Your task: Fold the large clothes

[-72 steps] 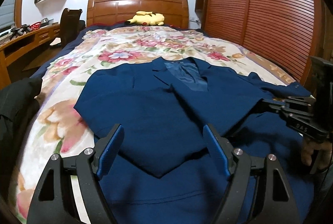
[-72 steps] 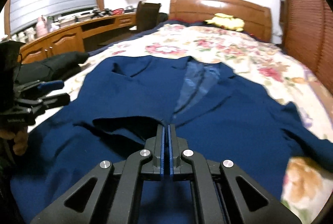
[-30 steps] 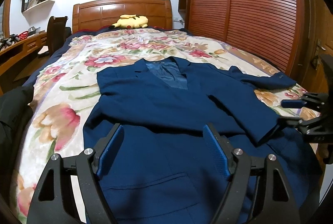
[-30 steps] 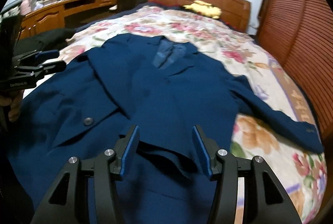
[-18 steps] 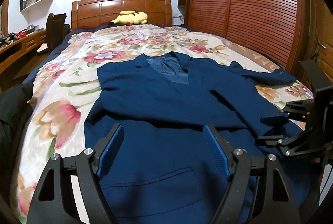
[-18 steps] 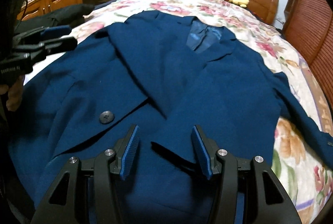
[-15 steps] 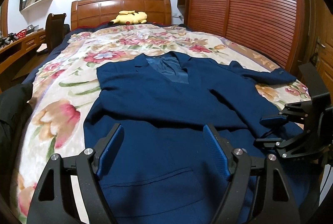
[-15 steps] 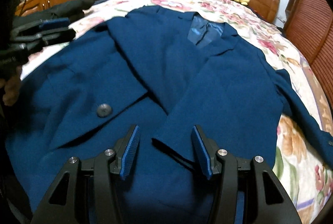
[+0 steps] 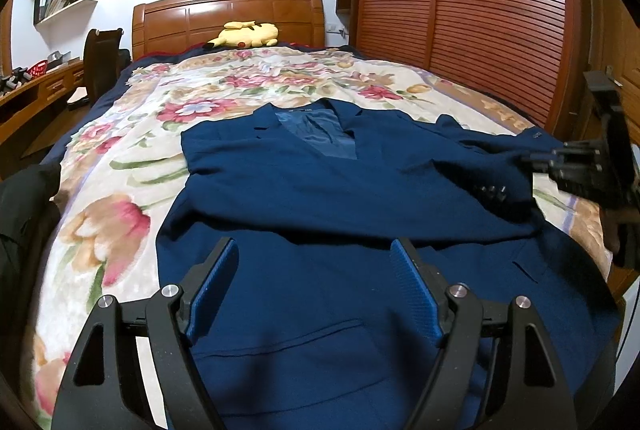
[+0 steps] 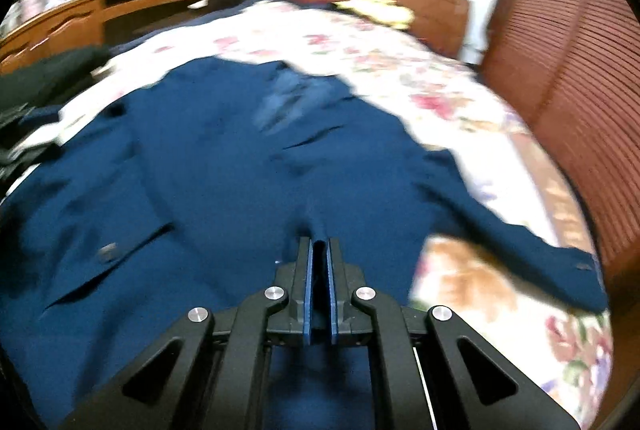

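Now: jacket (image 9: 320,190) flat on bed (image 9: 120,150) | soft, limp, weighty, will sag; take at cuff or hem | left claw (image 9: 312,286) released above hem | right claw (image 10: 319,250), just closing, clenched on cuff (image 10: 316,226)

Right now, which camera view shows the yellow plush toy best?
The left wrist view: the yellow plush toy is sharp there, lying against the wooden headboard. In the right wrist view it is only a blurred yellow patch at the far end.
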`<state>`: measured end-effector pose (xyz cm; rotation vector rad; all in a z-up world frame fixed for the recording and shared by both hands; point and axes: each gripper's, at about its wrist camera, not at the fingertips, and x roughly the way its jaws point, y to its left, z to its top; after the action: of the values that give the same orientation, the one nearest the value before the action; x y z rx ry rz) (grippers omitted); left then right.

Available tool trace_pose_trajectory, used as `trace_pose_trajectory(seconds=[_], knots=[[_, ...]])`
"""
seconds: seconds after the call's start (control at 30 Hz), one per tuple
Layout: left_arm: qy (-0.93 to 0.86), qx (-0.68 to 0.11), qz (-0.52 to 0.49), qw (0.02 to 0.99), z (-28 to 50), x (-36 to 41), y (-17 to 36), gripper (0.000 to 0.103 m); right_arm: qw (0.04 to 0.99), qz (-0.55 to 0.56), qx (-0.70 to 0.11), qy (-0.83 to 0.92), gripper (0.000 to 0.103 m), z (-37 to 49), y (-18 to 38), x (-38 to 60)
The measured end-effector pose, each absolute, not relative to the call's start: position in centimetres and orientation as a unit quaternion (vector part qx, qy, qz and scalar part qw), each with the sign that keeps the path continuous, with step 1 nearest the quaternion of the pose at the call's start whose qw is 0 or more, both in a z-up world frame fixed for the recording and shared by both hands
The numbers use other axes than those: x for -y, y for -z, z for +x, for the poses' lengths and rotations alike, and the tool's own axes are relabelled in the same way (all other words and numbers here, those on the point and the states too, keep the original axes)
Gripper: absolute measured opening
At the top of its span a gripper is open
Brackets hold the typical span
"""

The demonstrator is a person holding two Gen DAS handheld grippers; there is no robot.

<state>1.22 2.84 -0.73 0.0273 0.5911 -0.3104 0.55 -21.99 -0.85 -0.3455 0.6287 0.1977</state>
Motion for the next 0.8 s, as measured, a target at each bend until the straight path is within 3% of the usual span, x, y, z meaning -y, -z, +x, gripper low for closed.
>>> trace_pose_trajectory(seconds=[0.37,0.43,0.6,0.8], knots=[[0.170,-0.276,0.011,0.946,0.6,-1.4,0.0,0.079,0.938,-0.137,-0.317,-0.020,0.007,2.7,0.5,26.0],[0.173,-0.274,0.009,0.946,0.6,-1.0,-0.1,0.079,0.940,-0.125,-0.317,-0.013,0.021,3.1,0.1,26.4],[0.181,-0.273,0.009,0.945,0.8,0.2,-0.1,0.079,0.945,-0.107,-0.310,-0.004,0.042,2.3,-0.3,27.3],[0.188,-0.275,0.016,0.943,1.4,2.0,0.1,0.079,0.945,-0.097,-0.312,0.005,0.046,1.2,0.0,29.4]])
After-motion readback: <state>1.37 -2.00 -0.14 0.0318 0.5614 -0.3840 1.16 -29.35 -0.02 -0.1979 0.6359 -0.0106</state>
